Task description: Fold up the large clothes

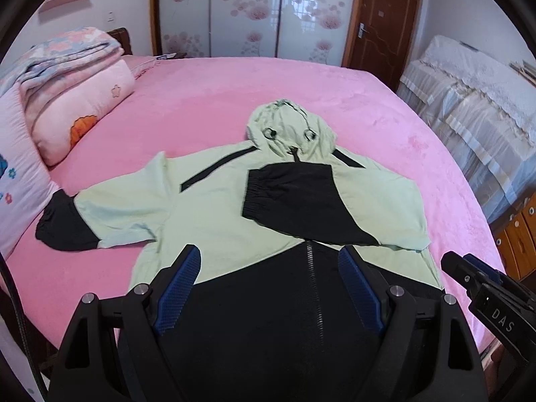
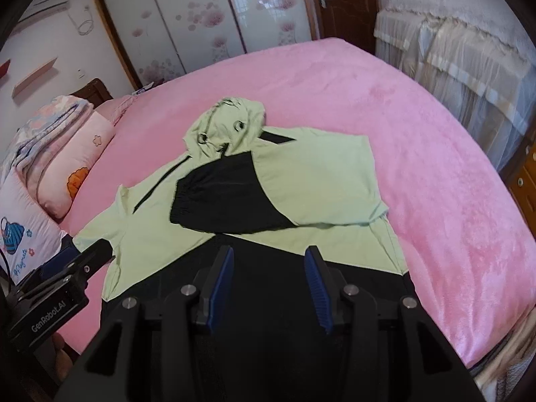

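Observation:
A light green and black hooded jacket (image 1: 214,221) lies front up on the pink bed (image 1: 207,100), hood (image 1: 288,127) pointing away. Its right sleeve (image 1: 294,197) is folded across the chest, black cuff toward the left. Its left sleeve (image 1: 77,221) lies spread out to the left. My left gripper (image 1: 268,268) is open and empty above the black lower part by the zipper. My right gripper (image 2: 269,263) is open and empty above the black hem (image 2: 274,301); the jacket (image 2: 318,181) fills that view's middle. Each gripper shows at the edge of the other's view (image 1: 479,284) (image 2: 67,274).
Folded quilts and pillows (image 1: 70,100) are piled at the bed's left end. A covered piece of furniture (image 1: 469,107) stands to the right, with wooden drawers (image 1: 519,234) beside it. A wardrobe with floral sliding doors (image 1: 251,10) and a wooden door (image 1: 382,20) are behind the bed.

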Motion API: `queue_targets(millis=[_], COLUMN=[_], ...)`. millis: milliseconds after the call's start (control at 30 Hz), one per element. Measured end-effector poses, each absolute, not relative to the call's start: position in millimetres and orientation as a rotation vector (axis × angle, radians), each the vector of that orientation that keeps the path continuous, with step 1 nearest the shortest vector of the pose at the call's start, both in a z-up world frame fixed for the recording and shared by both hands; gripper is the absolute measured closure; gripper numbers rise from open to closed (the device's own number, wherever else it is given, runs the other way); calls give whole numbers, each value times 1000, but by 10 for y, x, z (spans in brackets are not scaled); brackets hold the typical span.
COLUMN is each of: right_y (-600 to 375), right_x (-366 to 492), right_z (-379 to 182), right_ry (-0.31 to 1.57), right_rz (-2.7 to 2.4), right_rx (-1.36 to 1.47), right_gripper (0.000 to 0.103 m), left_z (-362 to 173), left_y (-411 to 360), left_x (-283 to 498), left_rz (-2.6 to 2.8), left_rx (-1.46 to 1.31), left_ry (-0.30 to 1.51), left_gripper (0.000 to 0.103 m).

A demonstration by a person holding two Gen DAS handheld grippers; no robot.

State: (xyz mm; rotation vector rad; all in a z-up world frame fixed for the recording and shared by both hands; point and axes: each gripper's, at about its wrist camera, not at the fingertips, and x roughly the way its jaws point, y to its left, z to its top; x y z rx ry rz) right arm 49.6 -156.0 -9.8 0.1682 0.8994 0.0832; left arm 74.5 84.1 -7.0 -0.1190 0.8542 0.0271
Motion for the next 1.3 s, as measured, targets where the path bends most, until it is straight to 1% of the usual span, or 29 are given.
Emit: queue_targets(millis=[167, 367, 433, 500, 567, 633, 667, 700, 800, 900, 1100, 1300], right_y=[-1134, -573, -395, -203, 70, 359, 486, 632, 1088, 1492, 2058, 2336], right_x=[388, 425, 461, 520, 598, 689, 730, 795, 1010, 1184, 1506, 1630], right_z=[210, 511, 577, 623, 633, 591, 556, 499, 222, -68, -610, -973], right_ry=[815, 689, 647, 642, 657, 688, 708, 738, 824, 847, 909, 957], right_rz=[159, 258, 290, 337, 385, 440, 462, 491, 552, 536, 519, 532], right_rx=[110, 78, 108, 127, 77, 41, 33, 29, 6, -65, -120, -155], right_gripper=[58, 59, 59, 59, 59, 58, 56, 50, 46, 45, 45, 45], left_z=[141, 419, 484, 505, 481, 372, 294, 209, -133, -573, -1411, -1935], left_y=[1352, 2201, 2519, 2853, 3124, 3467, 3611, 3784, 4267, 4750, 5436, 5805], left_x=[547, 410, 377, 377, 382, 421, 454, 477, 571, 679, 923, 1059], left_rz=[100, 207, 235, 265, 285, 295, 294, 293, 277, 243, 177, 202], left_rx=[-133, -129, -136, -153, -175, -230, -255, -286, -375, -449, -577, -706], left_ry=[824, 791, 789, 785, 786, 798, 804, 811, 839, 889, 1021, 1077], left_gripper=[20, 20, 20, 20, 20, 19, 19, 19, 19, 20, 20, 22])
